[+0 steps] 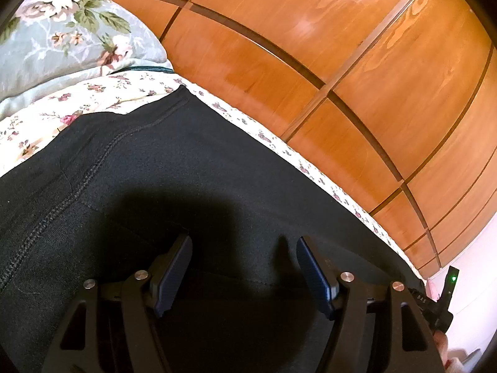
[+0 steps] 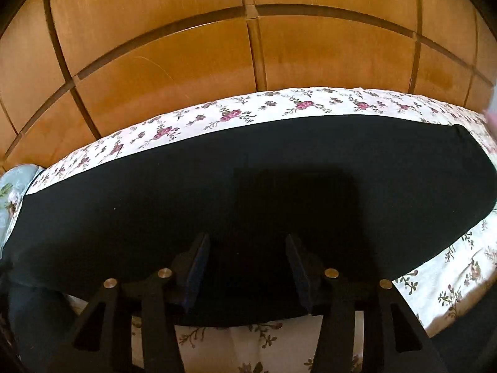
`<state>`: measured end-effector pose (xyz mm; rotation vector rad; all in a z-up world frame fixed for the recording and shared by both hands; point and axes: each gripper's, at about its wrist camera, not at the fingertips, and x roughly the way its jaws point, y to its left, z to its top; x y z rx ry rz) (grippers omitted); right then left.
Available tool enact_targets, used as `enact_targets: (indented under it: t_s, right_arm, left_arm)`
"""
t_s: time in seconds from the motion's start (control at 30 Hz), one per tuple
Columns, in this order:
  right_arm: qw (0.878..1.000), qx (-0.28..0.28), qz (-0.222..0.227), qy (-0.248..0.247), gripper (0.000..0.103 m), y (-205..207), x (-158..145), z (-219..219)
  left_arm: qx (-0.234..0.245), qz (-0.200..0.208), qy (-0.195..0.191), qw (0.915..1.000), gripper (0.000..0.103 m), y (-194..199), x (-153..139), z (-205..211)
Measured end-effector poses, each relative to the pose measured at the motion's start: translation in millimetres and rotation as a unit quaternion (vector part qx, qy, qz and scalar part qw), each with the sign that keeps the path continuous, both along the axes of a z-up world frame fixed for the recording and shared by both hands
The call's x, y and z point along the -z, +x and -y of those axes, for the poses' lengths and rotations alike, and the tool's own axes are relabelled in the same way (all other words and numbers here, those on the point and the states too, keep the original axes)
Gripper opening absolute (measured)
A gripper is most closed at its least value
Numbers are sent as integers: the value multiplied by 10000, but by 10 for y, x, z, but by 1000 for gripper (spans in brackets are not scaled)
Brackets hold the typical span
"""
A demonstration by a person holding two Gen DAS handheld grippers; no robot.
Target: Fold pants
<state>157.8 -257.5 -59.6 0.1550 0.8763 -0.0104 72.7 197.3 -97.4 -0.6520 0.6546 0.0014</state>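
Note:
Black pants (image 1: 174,168) lie flat on a floral bedsheet (image 1: 46,118). A stitched seam runs down the left part of the fabric in the left wrist view. My left gripper (image 1: 243,242) is open, its two fingers low over the pants with black fabric between them. In the right wrist view the pants (image 2: 217,174) stretch across as a long dark band on the sheet (image 2: 248,105), ending at the right. My right gripper (image 2: 247,239) is open above the near edge of the pants, nothing held.
A wooden wardrobe (image 1: 310,62) with panelled doors stands right behind the bed, also in the right wrist view (image 2: 186,46). A pale blue floral pillow (image 1: 68,37) lies at the upper left, beside the pants' end. The sheet continues at the lower right (image 2: 450,279).

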Motion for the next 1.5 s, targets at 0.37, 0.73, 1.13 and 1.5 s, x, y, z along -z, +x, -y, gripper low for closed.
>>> enact_targets:
  t_s: [0.37,0.73,1.13,1.5]
  right_arm:
    - [9988,-195,-40,-445,70,28,17,-165]
    - [9991,-201,29,-370,73,42,41,-154]
    - [9992,-186,79,-352,73,43,48,-159]
    - [9992,-191,119,-339,73,37,51,-148]
  left_arm:
    - [13,-277,185,9994,69,455,-460,-335]
    - [-678,-747,478,9938,68,1399,-419,-1021]
    - [-189,-1146,1564,9808,35,1923,-123,-856]
    - [-183,-573,2121,9754,9,1661,-447,-645]
